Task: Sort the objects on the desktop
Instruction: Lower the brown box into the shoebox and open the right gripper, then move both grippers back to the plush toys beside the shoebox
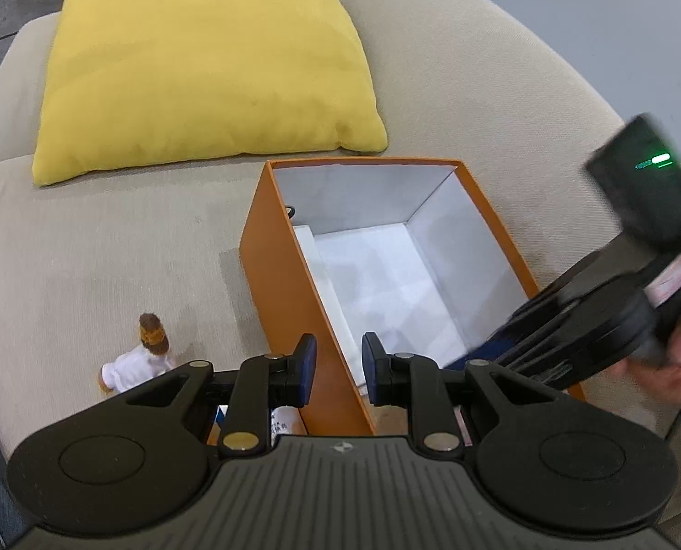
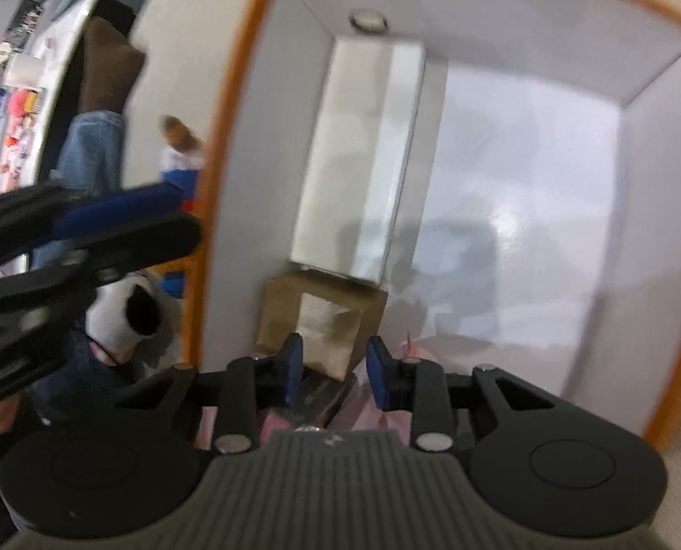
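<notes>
Right then, the right gripper (image 2: 333, 369) hung inside the orange box (image 1: 294, 284), jaws apart over a brown carton (image 2: 322, 316) just ahead — a drop-off, I'd say — while the left gripper (image 1: 338, 369), also apart and empty, straddled the box wall, the doll (image 1: 141, 357) waiting to its left for the next pick.

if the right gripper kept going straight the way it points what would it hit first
Most likely the small brown box lying inside the orange box: it sits just past the open right gripper, though blur makes depth uncertain. The white box lies beyond it.
</notes>
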`<state>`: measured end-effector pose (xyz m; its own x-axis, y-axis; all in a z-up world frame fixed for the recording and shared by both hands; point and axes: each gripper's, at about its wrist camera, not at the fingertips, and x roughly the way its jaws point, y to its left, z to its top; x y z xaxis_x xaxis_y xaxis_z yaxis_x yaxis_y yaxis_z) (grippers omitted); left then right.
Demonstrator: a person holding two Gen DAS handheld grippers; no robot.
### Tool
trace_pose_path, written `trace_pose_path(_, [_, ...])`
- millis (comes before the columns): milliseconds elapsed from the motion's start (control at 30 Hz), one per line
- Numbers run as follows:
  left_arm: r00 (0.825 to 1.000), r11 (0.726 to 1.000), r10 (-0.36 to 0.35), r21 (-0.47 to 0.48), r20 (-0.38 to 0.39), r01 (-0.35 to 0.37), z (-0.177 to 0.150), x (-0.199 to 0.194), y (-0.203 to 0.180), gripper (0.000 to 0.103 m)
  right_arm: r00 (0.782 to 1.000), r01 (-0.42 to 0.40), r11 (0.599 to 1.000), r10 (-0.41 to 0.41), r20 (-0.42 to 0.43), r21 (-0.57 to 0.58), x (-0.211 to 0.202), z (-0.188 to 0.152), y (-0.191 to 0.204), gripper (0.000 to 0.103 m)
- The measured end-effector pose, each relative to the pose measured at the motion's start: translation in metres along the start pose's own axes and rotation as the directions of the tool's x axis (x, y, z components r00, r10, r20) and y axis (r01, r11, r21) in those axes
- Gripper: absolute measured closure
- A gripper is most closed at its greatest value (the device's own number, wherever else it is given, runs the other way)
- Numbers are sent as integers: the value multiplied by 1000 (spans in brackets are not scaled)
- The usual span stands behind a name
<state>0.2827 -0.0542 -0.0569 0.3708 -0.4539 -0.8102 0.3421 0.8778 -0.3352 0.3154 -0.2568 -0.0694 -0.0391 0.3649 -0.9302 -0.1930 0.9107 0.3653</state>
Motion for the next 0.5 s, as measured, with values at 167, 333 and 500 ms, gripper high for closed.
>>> trace_pose_path(167, [1000, 1000, 8, -6, 30, -8, -15, -13, -2, 80, 983, 175, 979, -170, 64, -104, -39, -30, -1, 69])
trace_pose_path(333, [999, 999, 18, -30, 27, -18, -29, -16, 1, 80, 944, 321, 903, -328, 23, -286, -25, -58, -6, 73])
trace_pose_path(500, [999, 997, 35, -66, 9, -34, -48, -19, 8, 80, 905, 391, 816, -425, 15, -426, 1, -76, -10, 75])
